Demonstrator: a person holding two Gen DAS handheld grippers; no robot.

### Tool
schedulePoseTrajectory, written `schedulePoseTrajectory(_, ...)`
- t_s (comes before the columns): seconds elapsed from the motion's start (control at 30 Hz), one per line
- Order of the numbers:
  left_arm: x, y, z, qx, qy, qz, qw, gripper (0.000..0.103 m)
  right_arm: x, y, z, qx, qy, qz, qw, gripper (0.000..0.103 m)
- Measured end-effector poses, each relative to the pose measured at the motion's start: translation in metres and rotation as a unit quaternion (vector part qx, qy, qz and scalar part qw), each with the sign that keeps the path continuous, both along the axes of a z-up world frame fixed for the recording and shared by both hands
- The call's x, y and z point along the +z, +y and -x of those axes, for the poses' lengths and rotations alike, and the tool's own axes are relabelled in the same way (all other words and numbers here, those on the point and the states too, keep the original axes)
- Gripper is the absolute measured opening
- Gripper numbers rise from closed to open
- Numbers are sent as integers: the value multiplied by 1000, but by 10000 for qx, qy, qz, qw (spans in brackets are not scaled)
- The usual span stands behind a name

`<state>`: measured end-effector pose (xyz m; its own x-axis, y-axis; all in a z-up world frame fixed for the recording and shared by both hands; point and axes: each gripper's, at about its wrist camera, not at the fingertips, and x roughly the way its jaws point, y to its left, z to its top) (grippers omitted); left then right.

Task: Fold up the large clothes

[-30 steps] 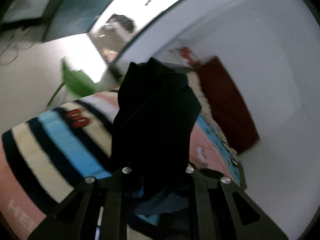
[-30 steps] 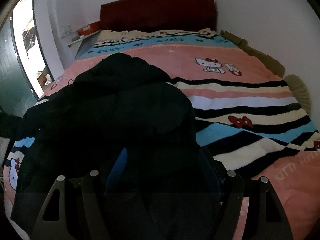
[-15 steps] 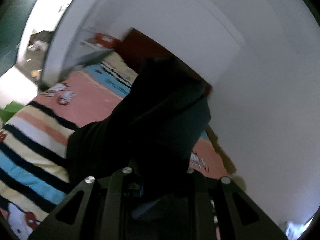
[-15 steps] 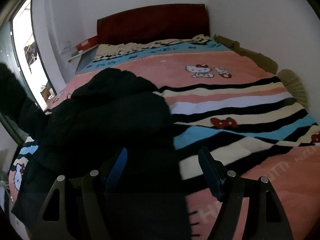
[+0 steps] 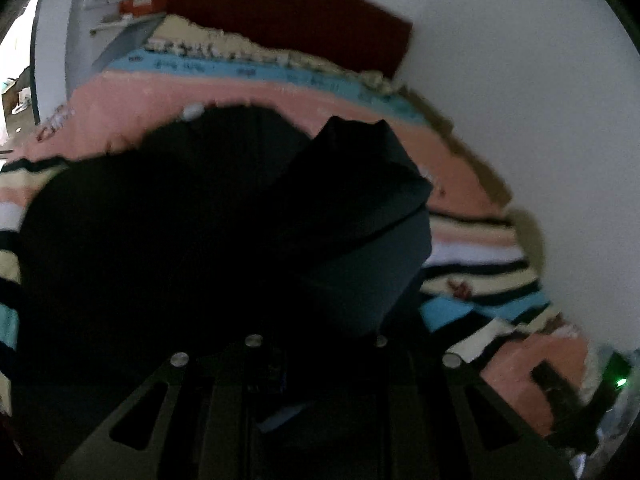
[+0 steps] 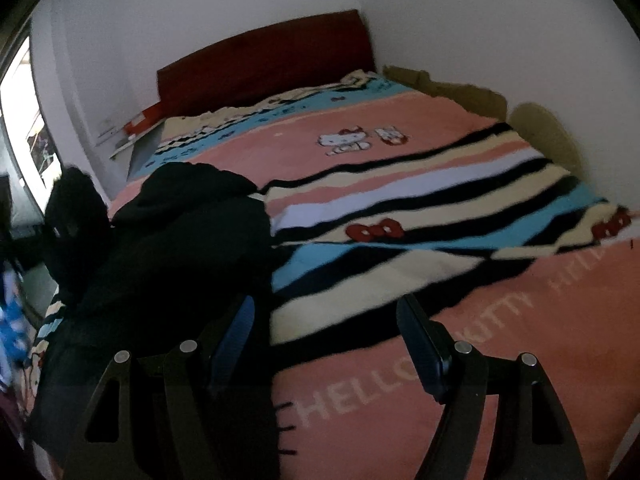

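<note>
A large black jacket (image 6: 172, 256) lies on the left half of the bed, on a pink striped Hello Kitty bedspread (image 6: 400, 152). My left gripper (image 5: 316, 344) is shut on the jacket's sleeve (image 5: 360, 232), which rises in a dark bunch before the camera and hides the fingertips. The rest of the jacket (image 5: 140, 240) spreads out below it. In the right wrist view the raised sleeve (image 6: 76, 216) shows at the far left. My right gripper (image 6: 326, 328) is open over the bedspread beside the jacket's right edge, holding nothing; its left finger (image 6: 236, 332) overlaps the black cloth.
A dark red headboard (image 6: 264, 60) stands at the far end against white walls. Brown cardboard (image 6: 452, 84) lines the bed's right side. A shelf with a red box (image 6: 140, 124) and a bright doorway (image 6: 24, 140) are on the left. Something blue and white (image 6: 12, 320) shows at the left edge.
My left gripper has swung the sleeve round from the doorway side to over the jacket, now facing the headboard. My right gripper slid right, off the jacket, to the bare bedspread.
</note>
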<state>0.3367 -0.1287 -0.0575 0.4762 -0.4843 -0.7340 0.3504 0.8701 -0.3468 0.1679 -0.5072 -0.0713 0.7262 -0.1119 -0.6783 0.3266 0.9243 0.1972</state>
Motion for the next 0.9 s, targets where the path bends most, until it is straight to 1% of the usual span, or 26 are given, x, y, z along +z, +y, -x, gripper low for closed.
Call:
schedulePoseTrajectory(0.03,-12,-3,-2,-46,48,-85,9999,17,-4,-2,0,-34,28,-41,10000,73)
schedulePoseTrajectory(0.1,-33,-11,1,-134,185,-152,9996,22,-8,-3,2,-49,71,-67,9999,73)
schedulePoseTrajectory(0.13,-40,-13,4,-192,281,-138,9993,26,-10,-1,2,-16,95,-55,9999,73)
schedulePoseTrajectory(0.17,-48,3,7,-227,319,-124,9992,30,-10,1,2,18,115,-27,9999,73)
schedulePoseTrajectory(0.2,-52,1,9,-276,310,-140,9990,33,-11,5,2,65,141,20,9999,73)
schedulePoseTrajectory(0.23,-53,1,11,-328,289,-125,9990,41,-10,8,2,110,160,62,9998,73)
schedulePoseTrajectory(0.27,-51,2,16,-383,268,-86,9989,48,-10,11,2,137,163,80,9997,73)
schedulePoseTrajectory(0.33,-42,0,26,-519,147,-37,9985,52,-6,17,1,193,143,98,9997,73)
schedulePoseTrajectory(0.43,-17,8,38,-689,-54,34,9976,53,3,31,0,339,81,142,9993,74)
schedulePoseTrajectory(0.5,1,16,47,-790,-230,98,9966,53,13,45,-2,537,33,226,9983,74)
schedulePoseTrajectory(0.57,19,30,53,-797,-386,83,9960,53,21,61,-6,736,0,325,9968,74)
schedulePoseTrajectory(0.67,37,56,51,-638,-643,-73,9959,53,34,86,-18,1052,-74,433,9935,74)
schedulePoseTrajectory(0.77,49,99,29,-146,-853,-393,9955,53,44,113,-41,1404,-146,481,9888,74)
schedulePoseTrajectory(0.9,50,154,-9,537,-903,-610,9926,53,50,157,-83,1879,-172,567,9804,74)
